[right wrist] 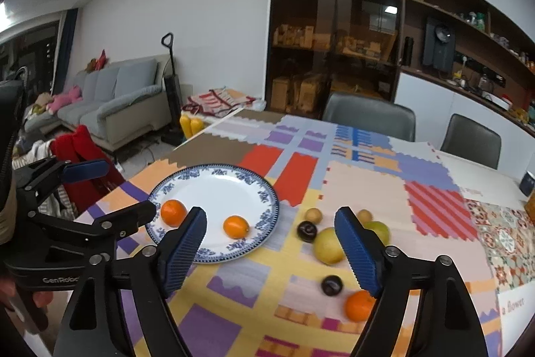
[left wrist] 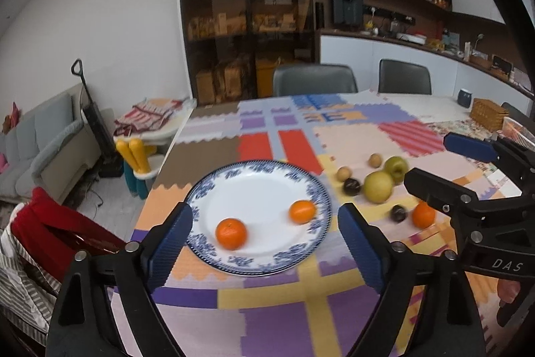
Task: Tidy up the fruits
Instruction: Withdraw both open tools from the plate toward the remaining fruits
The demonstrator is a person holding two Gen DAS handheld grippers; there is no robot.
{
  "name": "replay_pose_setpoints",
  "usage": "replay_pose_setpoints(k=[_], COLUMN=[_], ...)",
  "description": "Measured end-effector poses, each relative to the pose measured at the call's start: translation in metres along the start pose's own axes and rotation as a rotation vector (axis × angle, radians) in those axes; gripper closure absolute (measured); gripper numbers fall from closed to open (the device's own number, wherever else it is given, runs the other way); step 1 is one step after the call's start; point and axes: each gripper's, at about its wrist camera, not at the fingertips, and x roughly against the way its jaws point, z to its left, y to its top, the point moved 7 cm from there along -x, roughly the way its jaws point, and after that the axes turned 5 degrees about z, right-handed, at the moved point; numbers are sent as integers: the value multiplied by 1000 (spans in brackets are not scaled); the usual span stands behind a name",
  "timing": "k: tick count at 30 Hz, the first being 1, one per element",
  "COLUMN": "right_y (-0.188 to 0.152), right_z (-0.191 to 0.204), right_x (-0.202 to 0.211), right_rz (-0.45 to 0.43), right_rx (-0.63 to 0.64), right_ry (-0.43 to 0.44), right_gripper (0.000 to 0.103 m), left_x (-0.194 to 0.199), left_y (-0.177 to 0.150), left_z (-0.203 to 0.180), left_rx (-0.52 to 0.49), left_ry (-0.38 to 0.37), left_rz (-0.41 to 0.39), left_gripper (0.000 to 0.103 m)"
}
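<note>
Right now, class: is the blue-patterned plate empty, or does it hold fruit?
It holds fruit. Two oranges lie on the plate; a third orange and the other fruit sit on the tablecloth.

The plate (left wrist: 257, 189) between the left jaws looks glazed ceramic, glossy white with a blue printed rim. The two oranges (left wrist: 231, 233) on it have a faintly dimpled, waxy skin. The left gripper (left wrist: 265, 243) has matt black plastic arms, bright metal screws and ribbed blue pads (left wrist: 172, 243). The tablecloth (left wrist: 301, 306) beneath the jaws is matt patterned cloth.
</note>
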Motion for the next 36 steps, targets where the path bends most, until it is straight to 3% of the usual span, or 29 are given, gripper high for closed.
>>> replay_pose_setpoints(k=[7,17,27,36], right_y=[-10,-35,-73,-100], right_z=[-28,-80,-107,-110], right_x=[31,54,35,-7], right_rz=[-26,-25,82,208], right_rx=[-37,-103,-115,-62], right_ry=[-33,-126,-198,-164], right_gripper=[23,23,23,24], left_x=[18,5,-38,-83], left_y=[8,11,-6,-19], left_z=[-37,-91,-125,-140], left_rx=[-41,-161,-305,-402], left_ry=[-34,-94,-208,-319], left_rz=[-52,-79,-38,33], left_gripper=[9,9,10,22])
